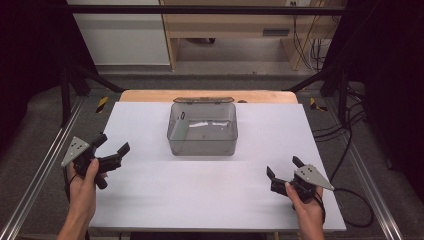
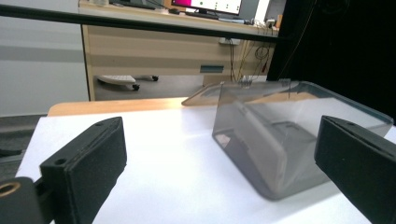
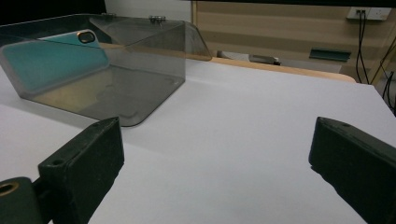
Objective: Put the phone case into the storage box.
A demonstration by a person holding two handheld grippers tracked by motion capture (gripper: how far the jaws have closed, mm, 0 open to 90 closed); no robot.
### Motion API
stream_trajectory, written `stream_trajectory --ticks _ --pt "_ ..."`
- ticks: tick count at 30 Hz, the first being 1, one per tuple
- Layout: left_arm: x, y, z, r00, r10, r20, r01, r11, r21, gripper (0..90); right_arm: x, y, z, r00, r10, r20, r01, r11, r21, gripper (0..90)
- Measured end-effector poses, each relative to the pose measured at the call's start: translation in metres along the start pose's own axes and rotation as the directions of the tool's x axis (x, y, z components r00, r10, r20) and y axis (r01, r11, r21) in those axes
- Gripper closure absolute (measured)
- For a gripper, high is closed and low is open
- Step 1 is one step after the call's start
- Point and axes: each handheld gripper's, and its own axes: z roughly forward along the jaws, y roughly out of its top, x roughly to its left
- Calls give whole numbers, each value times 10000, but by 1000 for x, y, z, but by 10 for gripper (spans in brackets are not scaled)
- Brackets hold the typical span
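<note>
A clear smoky plastic box [image 1: 202,128] with its lid open at the back stands on the white table top [image 1: 210,185], toward the far middle. In the right gripper view the box [image 3: 100,74] holds a teal phone [image 3: 51,63] leaning against its left wall. My left gripper [image 1: 111,148] hovers at the table's left edge, jaws open and empty, pointing toward the box [image 2: 285,135]. My right gripper [image 1: 283,169] is near the front right, also open and empty, well apart from the box.
A wooden board edge [image 1: 150,95] shows behind the white top. Metal frame rails [image 1: 45,160] run along both sides, and cables [image 1: 350,150] lie on the floor to the right. A desk [image 1: 240,30] stands beyond.
</note>
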Motion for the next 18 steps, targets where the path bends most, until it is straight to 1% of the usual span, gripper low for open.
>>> stream_trajectory --ticks 3,4,5,8,9,10,12,13,14,15,17,18 --pt "-1 -8 -4 10000 35 -6 -35 10000 86 20 0 0 -1 9999 -98 -47 97 9999 -46 36" --pt "-3 -11 -4 10000 59 2 -59 9997 231 19 0 0 -1 9999 -81 -64 80 10000 -58 35" --pt "-5 -14 -4 9999 120 112 -124 9992 375 19 0 0 -1 9999 -75 -93 75 9999 -85 35" --pt "-13 -21 -8 9993 123 342 -138 9990 435 20 1 0 -2 9998 -117 -130 115 9998 -184 35" --pt "-16 -24 -9 9989 191 428 -212 9985 504 20 1 0 -2 9998 -142 -147 139 9997 -210 35" --pt "-18 -26 -10 9981 402 477 -430 9974 581 20 1 0 -2 9998 -157 -157 154 9996 -218 35" --pt "-22 -32 -13 9937 971 560 -1010 9924 709 21 2 0 -1 9997 -191 -146 189 9997 -176 35" --pt "-22 -35 -13 9926 1048 609 -1089 9918 672 21 2 0 -1 9997 -192 -149 190 9997 -143 35" --pt "-23 -37 -14 9921 1069 658 -1109 9920 601 21 3 -1 -1 9997 -215 -135 213 9997 -125 35" --pt "-23 -38 -14 9926 1011 679 -1047 9931 530 21 3 -1 -1 9997 -226 -117 224 9997 -120 34" --pt "-25 -37 -13 9954 801 521 -821 9959 373 25 3 -1 -1 9997 -210 -99 209 9997 -88 35" --pt "-27 -37 -12 9948 863 541 -884 9954 361 28 3 -1 -1 9998 -198 -84 197 9998 -74 35"
